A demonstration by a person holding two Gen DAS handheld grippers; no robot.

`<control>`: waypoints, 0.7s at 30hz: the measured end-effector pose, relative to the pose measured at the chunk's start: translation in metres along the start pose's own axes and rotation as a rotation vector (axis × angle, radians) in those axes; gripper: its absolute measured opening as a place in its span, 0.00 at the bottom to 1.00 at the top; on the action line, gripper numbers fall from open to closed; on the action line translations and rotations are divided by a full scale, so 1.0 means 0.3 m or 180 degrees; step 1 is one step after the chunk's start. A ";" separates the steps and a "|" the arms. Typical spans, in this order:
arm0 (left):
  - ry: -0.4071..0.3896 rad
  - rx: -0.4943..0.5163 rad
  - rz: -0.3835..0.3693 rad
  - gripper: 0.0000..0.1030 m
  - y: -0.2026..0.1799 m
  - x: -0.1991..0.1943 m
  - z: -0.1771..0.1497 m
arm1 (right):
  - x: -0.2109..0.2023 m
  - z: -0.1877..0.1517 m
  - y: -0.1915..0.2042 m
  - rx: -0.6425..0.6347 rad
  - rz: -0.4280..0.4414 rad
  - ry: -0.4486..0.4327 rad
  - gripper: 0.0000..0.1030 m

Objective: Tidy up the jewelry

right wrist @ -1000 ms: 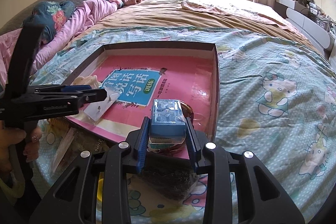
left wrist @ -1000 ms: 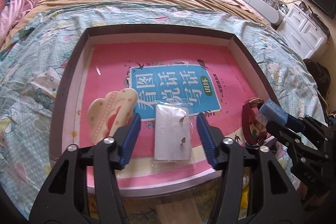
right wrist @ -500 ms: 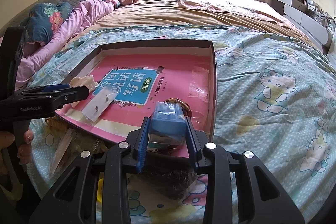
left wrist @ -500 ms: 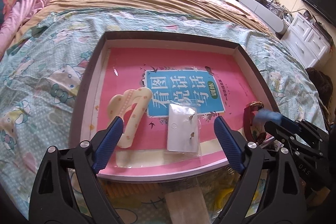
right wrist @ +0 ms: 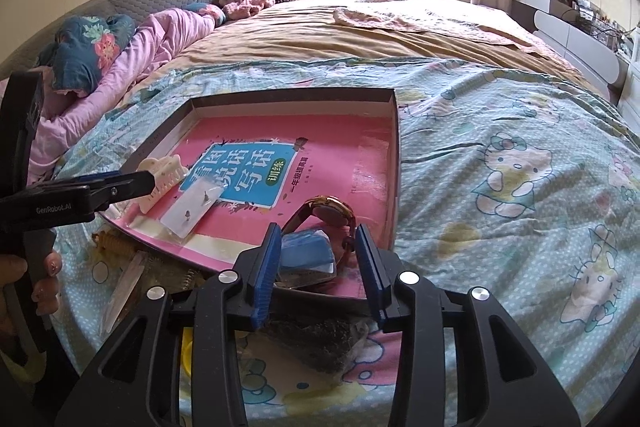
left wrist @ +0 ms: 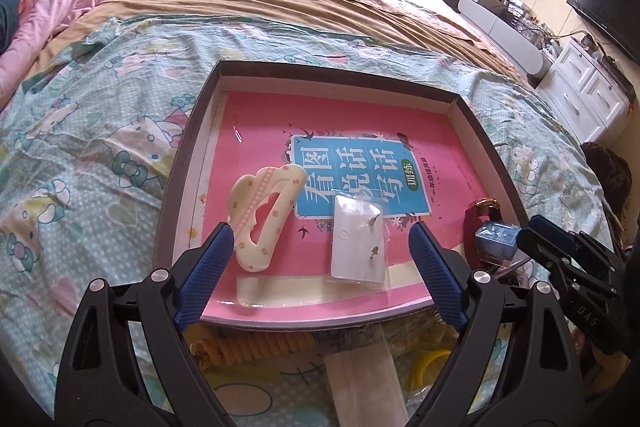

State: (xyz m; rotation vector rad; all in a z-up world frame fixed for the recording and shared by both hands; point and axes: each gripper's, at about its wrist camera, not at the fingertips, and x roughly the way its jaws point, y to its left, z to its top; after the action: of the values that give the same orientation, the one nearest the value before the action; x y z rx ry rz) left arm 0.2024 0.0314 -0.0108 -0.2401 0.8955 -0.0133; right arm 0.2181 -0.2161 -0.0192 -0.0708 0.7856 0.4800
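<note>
The left claw [left wrist: 320, 251] stands wide, holding nothing, its pads apart over the near edge of the shallow tray [left wrist: 192, 147] on the bed. Just by its left pad lies a cream hair clip [left wrist: 264, 215]: hard plastic, light, probably springy, best pinched across its narrow body, not at the teeth. Between the pads, closer to the right one, lies a small clear bag with earrings on a white card [left wrist: 358, 243]; it looks feather-light, flat and slippery, so a pinch at one edge of the card would likely serve better than a squeeze on the tiny studs. The side of this claw reads "GenRobot.AI" in the right wrist view.

Right of it, the right claw [right wrist: 316, 263] is opening its jaws. A small blue packet [right wrist: 306, 255] sits between them, touching the left pad and clear of the right, so it seems released. It looks soft and light. Just beyond it lies a watch with a gold case and dark red strap [right wrist: 328, 211], heavier and scratch-prone; the strap is the safer hold.

The tray is lined with a pink book [left wrist: 352, 131] printed "看图说话写话" and "训练". The right claw's body shows "DAS".
</note>
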 end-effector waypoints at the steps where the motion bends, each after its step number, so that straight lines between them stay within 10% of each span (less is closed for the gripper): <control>1: -0.0004 -0.0003 -0.0002 0.80 0.001 -0.003 -0.002 | -0.008 0.000 -0.002 0.0017 0.0001 -0.0020 0.41; 9: -0.0047 -0.0016 0.0046 0.91 0.020 -0.035 -0.020 | -0.075 0.010 -0.005 0.0057 0.0001 -0.0187 0.70; 21: -0.0150 -0.0033 0.0061 0.91 0.027 -0.113 -0.041 | -0.161 0.028 0.001 0.0078 0.0018 -0.0361 0.72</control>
State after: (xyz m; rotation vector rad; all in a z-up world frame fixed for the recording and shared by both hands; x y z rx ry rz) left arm 0.1709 0.0405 0.0064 -0.2405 0.8511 0.0146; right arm 0.1944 -0.2327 0.0204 -0.0183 0.6807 0.4756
